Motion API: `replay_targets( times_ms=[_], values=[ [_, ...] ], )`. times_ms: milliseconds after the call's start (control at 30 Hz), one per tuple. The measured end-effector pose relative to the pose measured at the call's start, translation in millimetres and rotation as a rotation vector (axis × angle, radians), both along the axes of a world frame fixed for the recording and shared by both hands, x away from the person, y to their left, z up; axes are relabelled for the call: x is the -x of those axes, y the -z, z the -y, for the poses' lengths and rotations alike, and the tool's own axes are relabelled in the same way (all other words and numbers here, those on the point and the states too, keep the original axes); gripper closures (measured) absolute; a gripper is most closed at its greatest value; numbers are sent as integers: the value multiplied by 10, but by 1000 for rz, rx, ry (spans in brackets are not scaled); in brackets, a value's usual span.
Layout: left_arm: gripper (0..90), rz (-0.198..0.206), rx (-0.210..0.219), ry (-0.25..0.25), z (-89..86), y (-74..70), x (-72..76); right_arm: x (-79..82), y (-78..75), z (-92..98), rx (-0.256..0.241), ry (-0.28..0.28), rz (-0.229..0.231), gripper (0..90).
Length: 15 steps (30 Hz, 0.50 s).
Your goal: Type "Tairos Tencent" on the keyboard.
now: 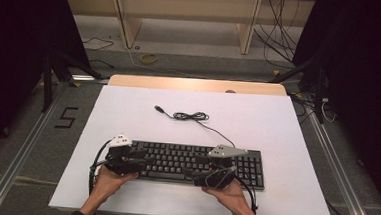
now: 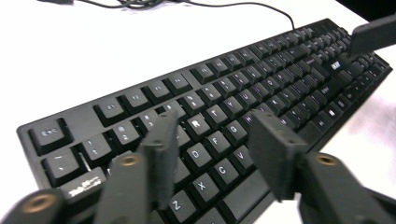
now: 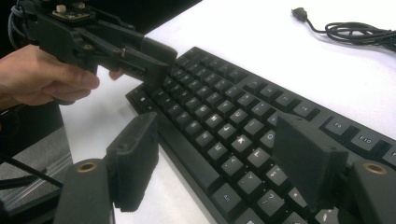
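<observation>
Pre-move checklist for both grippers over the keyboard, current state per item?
1. Left gripper jaws open, nothing between them: ok.
2. Right gripper jaws open, nothing between them: ok.
3. Keyboard flat on the white table: ok.
4. Keyboard cable lies coiled behind the keyboard, apart from both grippers: ok.
5. Left gripper over the letter keys at the keyboard's left end: ok; touching the keys: cannot tell.
6. Right gripper straddles the keyboard's near edge, one jaw over the keys, one over bare table: ok if an edge grip is planned.
</observation>
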<state>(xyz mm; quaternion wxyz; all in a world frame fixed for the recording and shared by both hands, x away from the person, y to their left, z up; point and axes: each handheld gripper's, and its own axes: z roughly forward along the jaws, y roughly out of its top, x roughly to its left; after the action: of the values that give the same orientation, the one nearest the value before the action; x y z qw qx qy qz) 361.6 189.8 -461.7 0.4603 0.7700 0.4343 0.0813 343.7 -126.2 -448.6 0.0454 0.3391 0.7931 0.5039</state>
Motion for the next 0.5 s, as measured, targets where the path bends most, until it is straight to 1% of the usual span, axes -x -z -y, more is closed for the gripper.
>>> replay_targets(
  times_ms=[100,200,333,500],
  values=[
    [422,0,-2,-12,-8,-16,-27,7,-3,-3,-2,-2,2,319],
    [416,5,1,-23,-27,-37,-55,16,-4,-12,-3,-6,2,318],
    [487,5,-5,-34,-35,-48,-93,27,-1,-24,-3,-12,2,317],
    [572,-8,-19,-25,-7,-40,-142,46,9,-14,-1,-16,3,314]
  ],
)
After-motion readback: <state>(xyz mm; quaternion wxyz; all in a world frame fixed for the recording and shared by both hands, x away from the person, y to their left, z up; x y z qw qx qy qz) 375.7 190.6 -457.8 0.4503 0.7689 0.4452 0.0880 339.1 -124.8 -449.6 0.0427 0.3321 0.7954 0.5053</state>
